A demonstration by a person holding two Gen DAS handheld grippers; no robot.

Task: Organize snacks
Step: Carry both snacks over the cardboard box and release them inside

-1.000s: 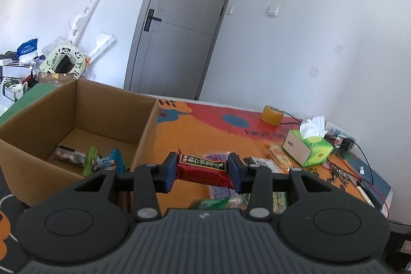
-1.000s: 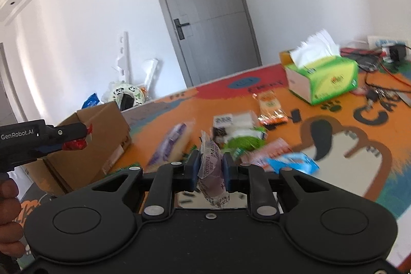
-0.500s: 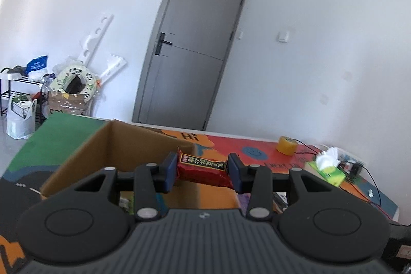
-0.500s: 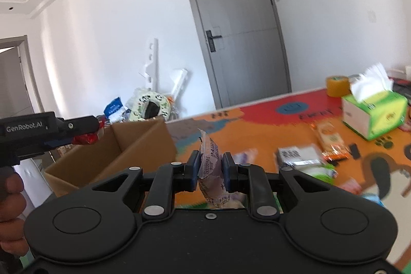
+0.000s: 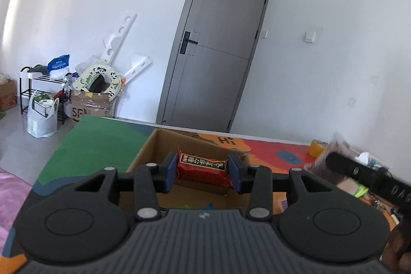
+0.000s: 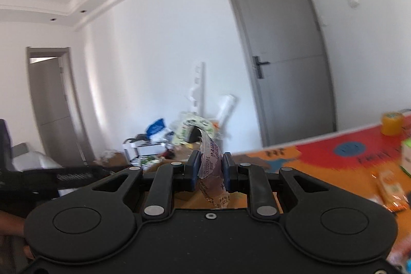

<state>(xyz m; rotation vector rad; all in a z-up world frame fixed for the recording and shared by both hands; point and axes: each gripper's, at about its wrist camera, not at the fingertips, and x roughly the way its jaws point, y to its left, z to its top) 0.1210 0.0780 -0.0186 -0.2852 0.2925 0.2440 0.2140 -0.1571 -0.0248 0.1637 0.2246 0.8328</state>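
Note:
My left gripper (image 5: pixel 203 172) is shut on a red snack bar (image 5: pixel 203 170) with a black label and holds it above the open cardboard box (image 5: pixel 154 145). My right gripper (image 6: pixel 210 171) is shut on a pale purple snack packet (image 6: pixel 212 173), held upright. The right gripper also shows at the right of the left wrist view (image 5: pixel 359 171), close to the box. The box's inside is mostly hidden by my left gripper.
The colourful mat (image 6: pixel 334 163) carries an orange snack packet (image 6: pixel 390 189), a yellow tape roll (image 6: pixel 391 123) and a green tissue box (image 6: pixel 405 156) at the right. Clutter and a rack (image 5: pixel 43 89) stand by the far wall beside a grey door (image 5: pixel 215 55).
Both grippers have swung left and tilted up, carrying their snacks toward the cardboard box. The left gripper now sits over the box. The loose snacks on the mat have left the middle of both views.

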